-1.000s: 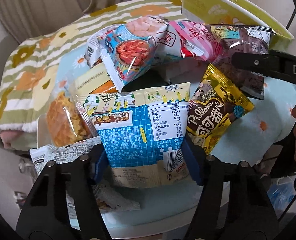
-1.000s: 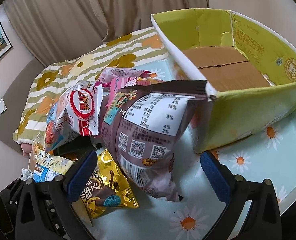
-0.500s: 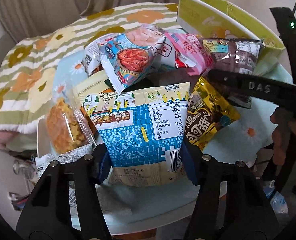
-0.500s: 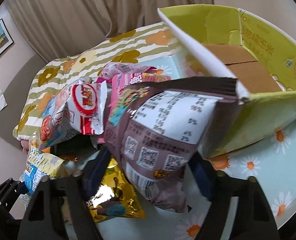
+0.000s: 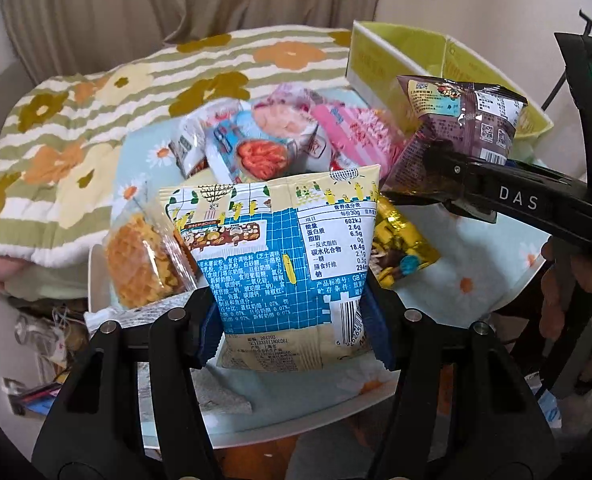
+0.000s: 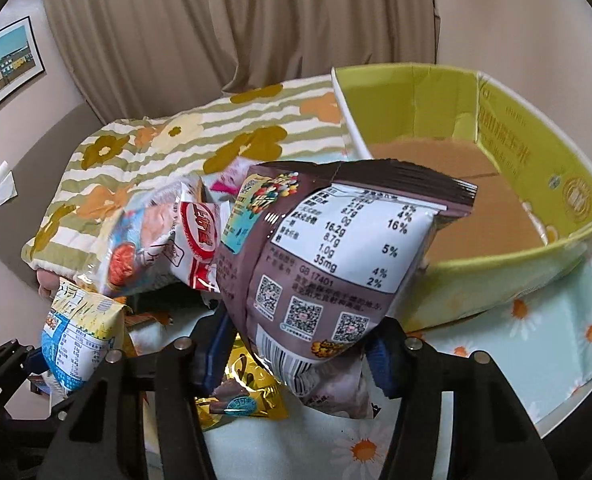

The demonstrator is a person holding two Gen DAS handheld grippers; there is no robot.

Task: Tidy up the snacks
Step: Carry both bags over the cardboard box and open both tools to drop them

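Note:
My left gripper [image 5: 291, 328] is shut on a blue and cream snack bag [image 5: 291, 248] and holds it upright, lifted over the table's near edge. The bag also shows in the right wrist view [image 6: 79, 332]. My right gripper [image 6: 296, 352] is shut on a brown snack bag [image 6: 328, 264], raised beside the open green cardboard box [image 6: 544, 168]. The brown bag [image 5: 456, 120] and the right gripper's body show in the left wrist view. A pile of snack bags [image 5: 271, 140] lies on the table.
A gold bag [image 5: 400, 248] and a clear pack of orange crackers [image 5: 143, 264] lie on the daisy-print tablecloth [image 5: 480, 264]. The box is empty inside. A striped flowered blanket [image 5: 95, 128] lies behind the table. The table's front edge is close below my grippers.
My right gripper has closed on the brown bag and lifted it off the table toward the box. My left gripper has raised the blue and cream bag higher.

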